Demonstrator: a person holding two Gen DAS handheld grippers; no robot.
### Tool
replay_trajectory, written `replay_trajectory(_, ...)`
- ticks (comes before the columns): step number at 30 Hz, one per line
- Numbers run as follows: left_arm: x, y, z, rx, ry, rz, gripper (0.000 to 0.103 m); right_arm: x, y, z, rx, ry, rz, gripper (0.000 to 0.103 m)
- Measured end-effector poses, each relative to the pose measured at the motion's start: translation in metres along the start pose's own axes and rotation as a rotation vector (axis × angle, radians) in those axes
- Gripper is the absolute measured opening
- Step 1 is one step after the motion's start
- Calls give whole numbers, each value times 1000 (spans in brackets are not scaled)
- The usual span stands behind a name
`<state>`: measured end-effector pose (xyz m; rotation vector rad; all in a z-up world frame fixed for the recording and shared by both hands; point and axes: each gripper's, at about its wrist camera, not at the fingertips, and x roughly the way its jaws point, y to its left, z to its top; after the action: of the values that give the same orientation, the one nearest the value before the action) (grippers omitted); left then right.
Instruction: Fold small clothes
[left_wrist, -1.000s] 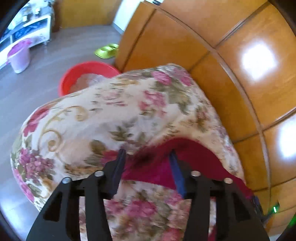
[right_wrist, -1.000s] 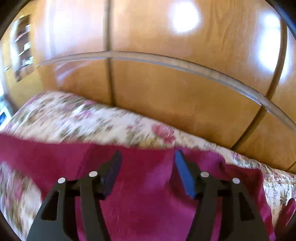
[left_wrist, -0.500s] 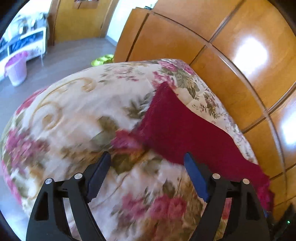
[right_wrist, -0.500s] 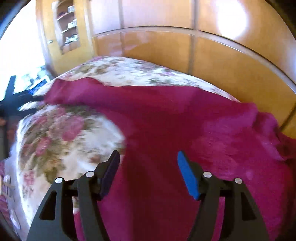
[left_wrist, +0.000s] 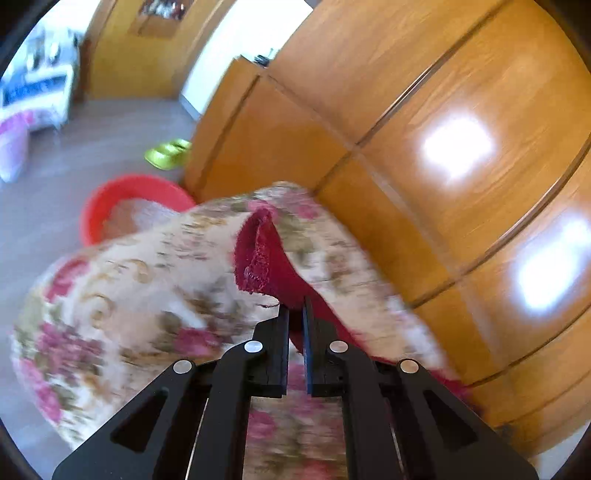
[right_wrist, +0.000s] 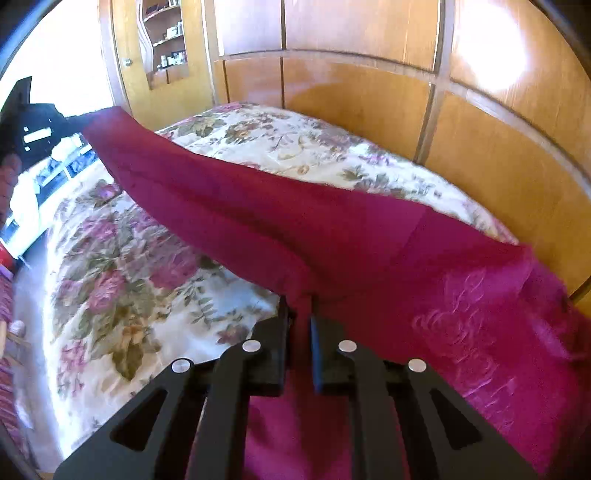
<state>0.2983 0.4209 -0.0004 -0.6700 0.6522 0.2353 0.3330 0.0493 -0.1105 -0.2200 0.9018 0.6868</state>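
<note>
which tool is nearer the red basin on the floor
Left. The left tool, shut on the crimson garment, faces the red basin just past the floral bedspread. The right tool grips the same garment further along; no basin shows there.

Floral bedspread (left_wrist: 122, 295) motion-blurred; red basin (left_wrist: 110, 199) half hidden behind it; red cloth (right_wrist: 480, 332) cut off bottom edge.

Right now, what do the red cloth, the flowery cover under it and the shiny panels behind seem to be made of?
Red cloth: soft woven or knitted fabric, matte; it drapes, and its edge looks frayed and stitched in the left view.
Cover: printed textile, slightly sheeny, probably quilted.
Panels: wood or wood veneer, glossy lacquer; visible grain and bright window reflections.
</note>
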Motion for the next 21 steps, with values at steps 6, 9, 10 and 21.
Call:
replay_trajectory(6,75,36,-53,47,169,340,14,23,15,-12,29,35,34,53)
replay_trajectory(9,61,15,-69,182,78,434,28,14,21,-13,52,35,42,68)
replay_trajectory(10,57,13,-70,190,66,451,33,9,24,-14,55,30,43,73)
replay_trajectory(21,-21,-7,-134,136,16,273,64,-56,21,-62,185,18,-53,94)
